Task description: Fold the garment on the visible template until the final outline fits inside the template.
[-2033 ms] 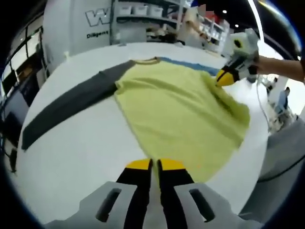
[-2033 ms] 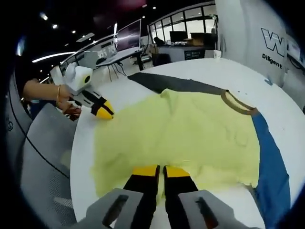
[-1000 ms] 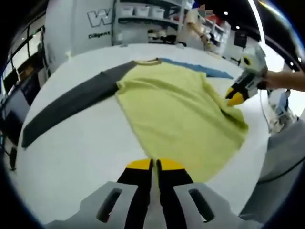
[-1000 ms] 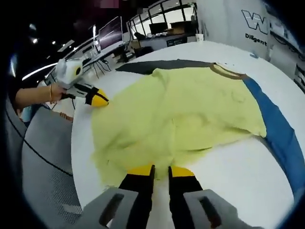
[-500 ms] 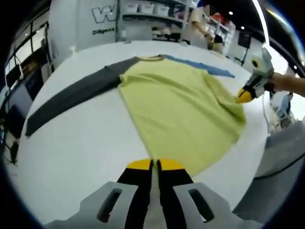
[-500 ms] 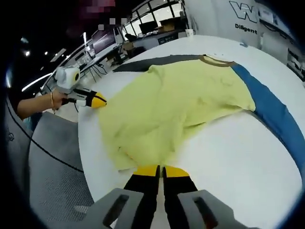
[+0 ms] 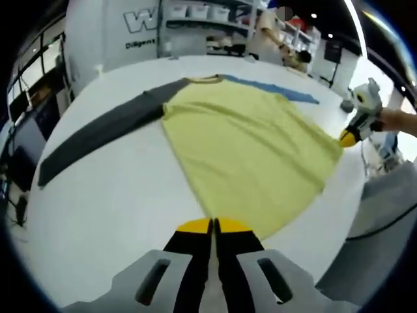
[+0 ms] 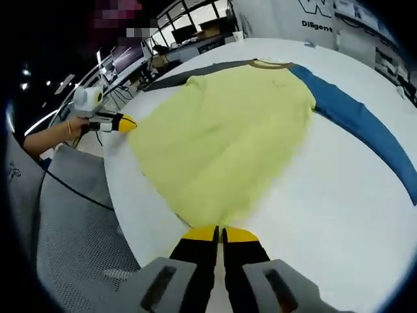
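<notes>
Garment (image 7: 251, 153): long-sleeve shirt, yellow-green body, spread flat on white round table (image 7: 117, 195). Brown collar (image 8: 272, 63) at far end in both views.
Dark grey sleeve (image 7: 98, 137): stretched out straight to one side, lying flat on table.
Blue sleeve (image 8: 355, 120): stretched out opp. side, flat; in left gripper view seen as a thin strip beyond the body.
Hem: nearest the person, pulled out between the two grippers, one corner at each.

Left gripper (image 7: 213, 227): yellow-tipped jaws pressed together w/ hem corner of shirt pinched between them. In right gripper view it comes in from the left, tips at the far hem corner, held by a hand (image 8: 70, 127) w/ a bracelet.
Right gripper (image 8: 220, 233): jaws closed tight on the other hem corner, near table edge. In left gripper view it sits at the right-hand hem corner.

Bkgd: grey mesh chair (image 8: 71, 241) beside table; white wall w/ lettering (image 7: 140, 29); shelving (image 7: 208, 26).
</notes>
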### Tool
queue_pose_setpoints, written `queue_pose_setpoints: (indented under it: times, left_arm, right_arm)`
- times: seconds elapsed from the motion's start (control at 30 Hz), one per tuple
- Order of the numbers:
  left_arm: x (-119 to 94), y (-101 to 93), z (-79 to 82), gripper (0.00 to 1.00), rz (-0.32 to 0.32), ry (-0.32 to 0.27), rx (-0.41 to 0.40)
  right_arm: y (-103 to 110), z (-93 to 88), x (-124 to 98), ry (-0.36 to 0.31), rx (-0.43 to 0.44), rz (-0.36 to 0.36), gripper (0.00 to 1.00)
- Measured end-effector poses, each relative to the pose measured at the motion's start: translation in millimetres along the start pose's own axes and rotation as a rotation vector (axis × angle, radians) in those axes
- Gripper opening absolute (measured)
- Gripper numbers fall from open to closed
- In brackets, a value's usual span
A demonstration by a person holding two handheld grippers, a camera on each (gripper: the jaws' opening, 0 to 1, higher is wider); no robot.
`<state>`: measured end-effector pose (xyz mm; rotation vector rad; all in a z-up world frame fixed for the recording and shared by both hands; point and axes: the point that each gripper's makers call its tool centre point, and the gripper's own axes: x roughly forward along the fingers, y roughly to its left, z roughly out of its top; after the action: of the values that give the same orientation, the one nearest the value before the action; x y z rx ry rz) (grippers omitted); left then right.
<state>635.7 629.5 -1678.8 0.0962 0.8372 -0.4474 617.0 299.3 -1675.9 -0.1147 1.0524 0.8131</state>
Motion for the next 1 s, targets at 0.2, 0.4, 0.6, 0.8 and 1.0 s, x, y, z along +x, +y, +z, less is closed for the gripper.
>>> queue_pose_setpoints:
  times: [0.2, 0.4, 0.6, 0.8, 1.0]
  left_arm:
    - [-12, 2.0, -9.3, 0.00, -0.010, 0.030, 0.007]
    - [-19, 0.8, -20.1, 0.00, -0.015, 0.053, 0.001]
    - [-29, -7.1, -31.8, 0.00, -0.025, 0.101, 0.022]
    - [-34, -11.7, -46.3, 0.00, -0.046, 0.147, 0.059]
    - [-38, -12.3, -49.7, 0.00, -0.049, 0.154, 0.058]
  right_arm:
    - [-7, -12.9, -9, 0.010, 0.023, -0.028, 0.00]
    - [1, -25.9, -13, 0.018, 0.037, -0.016, 0.00]
    - [15, -39.7, -19, 0.040, 0.027, -0.010, 0.00]
    - [21, -52.1, -19, 0.061, 0.028, 0.000, 0.00]
    - [28, -59.5, -20, 0.071, 0.042, 0.004, 0.00]
